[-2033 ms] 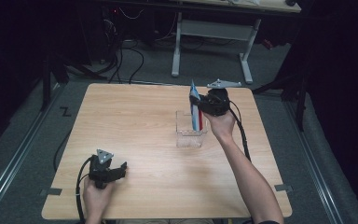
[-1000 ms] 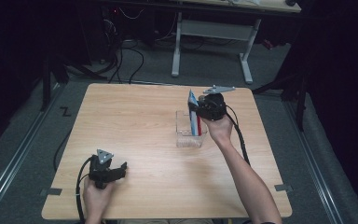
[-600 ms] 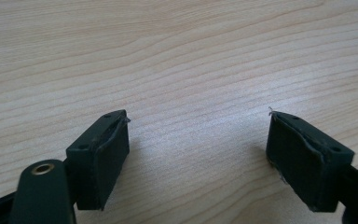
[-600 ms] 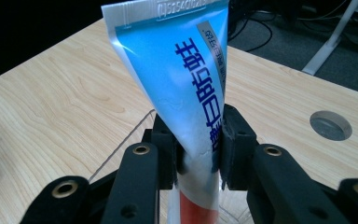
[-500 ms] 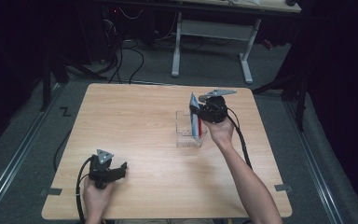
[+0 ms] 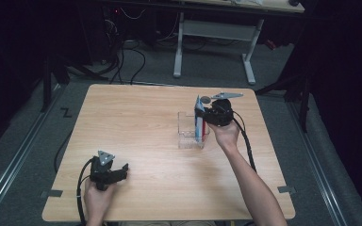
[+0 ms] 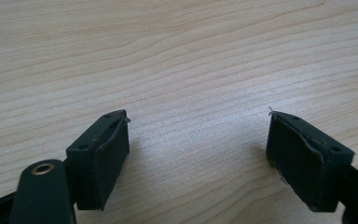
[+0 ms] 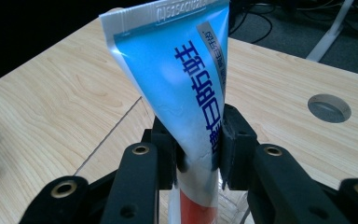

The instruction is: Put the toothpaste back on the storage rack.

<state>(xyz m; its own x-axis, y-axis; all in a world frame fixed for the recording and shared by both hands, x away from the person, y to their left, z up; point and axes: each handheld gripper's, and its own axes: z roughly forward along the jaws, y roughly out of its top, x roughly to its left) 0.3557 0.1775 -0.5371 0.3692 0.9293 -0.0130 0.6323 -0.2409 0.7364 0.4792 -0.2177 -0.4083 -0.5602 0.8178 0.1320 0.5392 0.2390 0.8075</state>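
Lowered since earlier, my right tool [image 6: 201, 117] pinches the blue-and-red soft plastic toothpaste tube [image 8: 186, 93] mid-body, upright in the clear plastic box [image 6: 188, 136]; light, squashy, slippery, so grip gently; left tool [image 7: 198, 154] spread on the worktop [image 6: 141, 122].

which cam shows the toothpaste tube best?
Right gripper view: the toothpaste tube stands close up, blue body, print and crimped end legible, clamped between the right gripper fingers. High view shows it small, upright in the clear holder. Left gripper view looks at the table.
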